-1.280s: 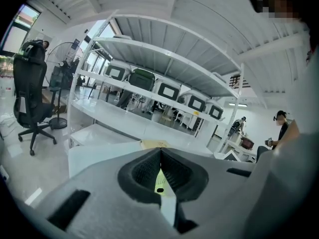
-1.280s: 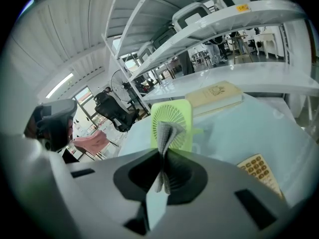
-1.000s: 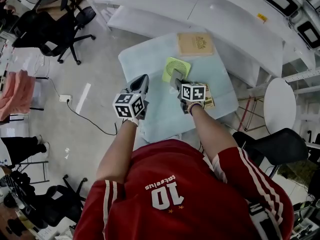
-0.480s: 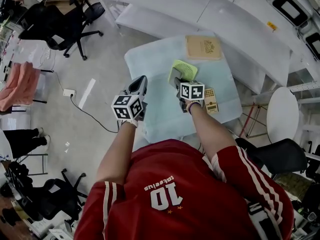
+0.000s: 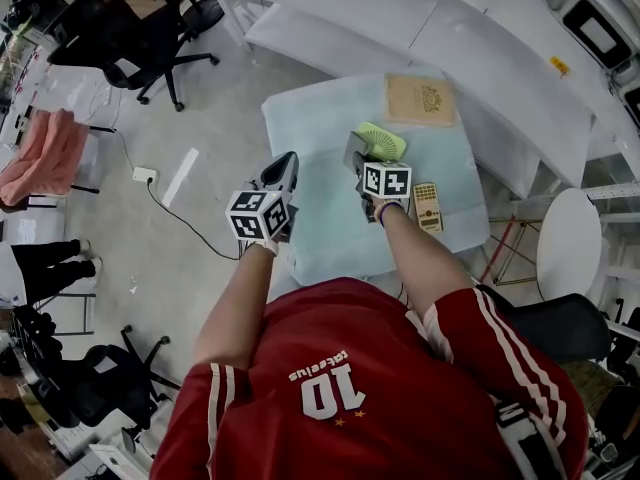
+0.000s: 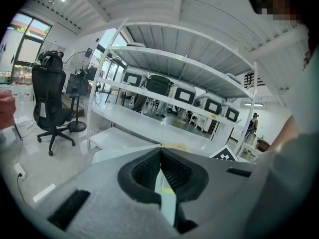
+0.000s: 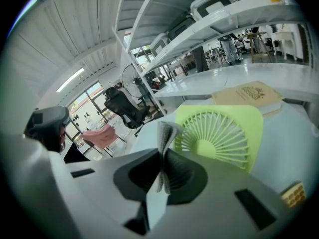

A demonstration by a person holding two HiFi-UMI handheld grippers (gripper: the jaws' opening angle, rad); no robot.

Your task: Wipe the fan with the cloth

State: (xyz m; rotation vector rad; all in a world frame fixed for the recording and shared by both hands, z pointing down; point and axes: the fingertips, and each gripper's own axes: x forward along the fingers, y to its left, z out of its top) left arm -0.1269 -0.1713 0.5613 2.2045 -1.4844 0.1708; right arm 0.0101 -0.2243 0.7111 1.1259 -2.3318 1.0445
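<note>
Left hand-held gripper (image 5: 283, 170) (image 6: 160, 153): held in the air over the left edge of the counter, with nothing in it. Its jaws were pressed together at the tips, and only a slim gap showed lower down.
Right hand-held gripper (image 5: 356, 156) (image 7: 163, 156): held over the middle of the counter and pointed at the fan. Its jaws were pinching the cloth.
Cloth (image 7: 167, 132): a small grey folded piece that stood up out of the right jaws. Its upper edge fanned open just in front of the fan's grille. No view showed whether it was touching the grille.
Fan (image 5: 383, 140) (image 7: 219, 136): a small lime-green unit with a round ribbed grille in a squarish frame. It stood upright on the counter and faced the right hand-held gripper, just beyond the cloth.
Counter (image 5: 320, 228): it was draped in a pale blue cover.
Book (image 5: 420, 98) (image 7: 246, 97): tan, and lying flat at the far side of the counter, behind the fan.
Yellow keypad device (image 5: 427, 206) (image 7: 294, 194): it lay flat near the right edge of the counter, beside the person's right wrist. It was too small to identify further.
Surroundings: white shelving (image 5: 420, 18) stood beyond the counter. A black office chair (image 5: 150, 38) was on the floor to the far left.
</note>
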